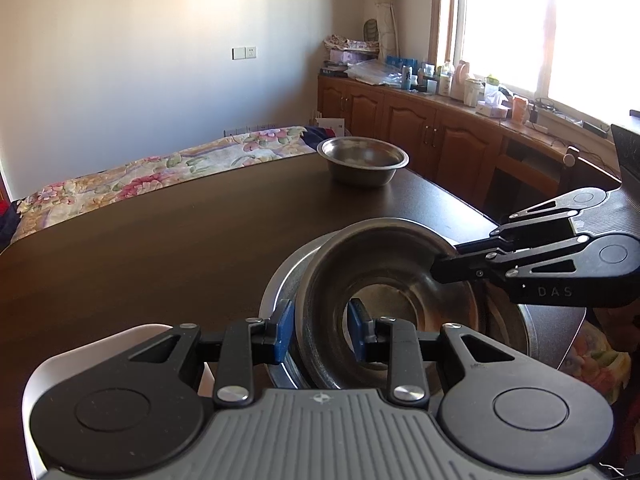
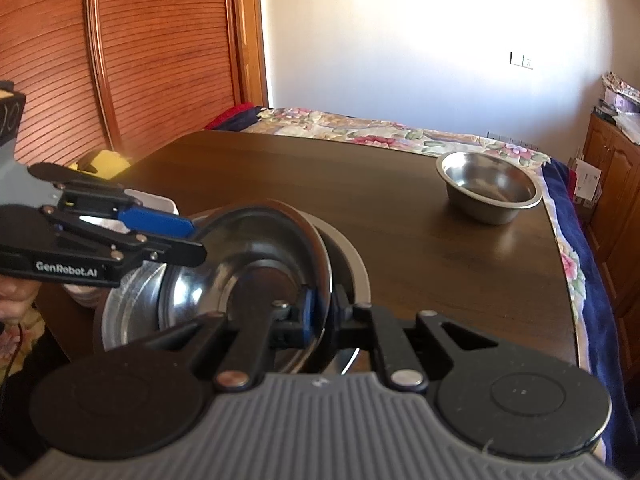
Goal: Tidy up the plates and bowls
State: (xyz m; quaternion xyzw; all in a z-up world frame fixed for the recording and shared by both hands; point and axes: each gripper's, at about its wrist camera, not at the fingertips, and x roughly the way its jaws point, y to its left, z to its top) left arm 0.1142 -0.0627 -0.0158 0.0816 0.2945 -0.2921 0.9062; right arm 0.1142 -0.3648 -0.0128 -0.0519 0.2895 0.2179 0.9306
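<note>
A steel bowl hangs tilted over a grey wide-rimmed plate near the table's front edge. More steel ware lies under it. My left gripper has its blue pads either side of the bowl's near rim, one inside and one outside. My right gripper is pinched on the opposite rim. A second steel bowl stands upright and alone at the table's far corner.
The dark wooden table has open surface between the stack and the far bowl. A bed with a floral quilt runs along its far side. Wooden cabinets with cluttered tops line the window wall. A white dish sits behind the left gripper.
</note>
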